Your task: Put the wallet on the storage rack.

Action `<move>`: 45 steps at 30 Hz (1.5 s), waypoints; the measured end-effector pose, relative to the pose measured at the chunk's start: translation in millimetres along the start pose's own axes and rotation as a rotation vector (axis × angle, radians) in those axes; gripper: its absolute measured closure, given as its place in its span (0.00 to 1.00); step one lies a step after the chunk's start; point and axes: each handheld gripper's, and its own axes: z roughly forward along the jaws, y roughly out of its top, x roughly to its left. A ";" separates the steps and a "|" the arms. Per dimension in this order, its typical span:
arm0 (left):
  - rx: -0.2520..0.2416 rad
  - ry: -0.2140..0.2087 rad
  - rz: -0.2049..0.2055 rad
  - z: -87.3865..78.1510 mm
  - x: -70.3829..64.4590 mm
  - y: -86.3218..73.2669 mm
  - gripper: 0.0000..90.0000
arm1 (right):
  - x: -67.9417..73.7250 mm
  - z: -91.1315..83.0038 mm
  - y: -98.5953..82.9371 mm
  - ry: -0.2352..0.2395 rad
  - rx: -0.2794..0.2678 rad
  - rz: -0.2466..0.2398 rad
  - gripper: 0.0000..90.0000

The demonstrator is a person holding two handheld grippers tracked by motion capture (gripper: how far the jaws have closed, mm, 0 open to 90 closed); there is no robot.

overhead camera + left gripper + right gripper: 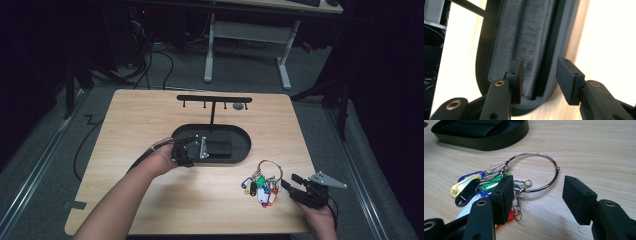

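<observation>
Approaching the key ring (534, 171): your right tool (537, 200), gaping and empty, must close on its wire; left tool (540, 80) spread, unladen, straddles the tray (555, 75) rim.

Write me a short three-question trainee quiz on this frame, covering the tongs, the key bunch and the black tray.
1. True or false: the right tongs are shut on the large metal ring of the key bunch.
2. Where do the left tongs stand? A) over the hook rack; B) astride the rim at one end of the black tray; C) on the key bunch.
3. Fill in: the black wallet lies ___ the tray.

Key
1. False: the jaws are open, with the ring on the wooden table ahead of them.
2. B: one jaw is inside, near the wallet, the other outside the rim.
3. in
</observation>
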 end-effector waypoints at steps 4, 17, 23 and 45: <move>-0.044 -0.011 -0.081 -7.1 -11.4 -8.7 0.62 | 0.8 1.1 0.0 0.003 0.003 -0.008 0.47; -0.151 -0.093 -0.300 -8.5 -51.5 -49.5 0.61 | 1.9 2.2 0.1 0.008 0.011 -0.010 0.47; -0.231 -0.134 -0.440 -13.5 -73.2 -70.5 0.57 | 1.5 2.2 0.3 0.010 0.011 -0.010 0.47; -0.376 -0.154 -0.658 -37.5 -117.1 -118.5 0.52 | 9.0 3.6 9.2 -0.027 0.063 -0.048 0.51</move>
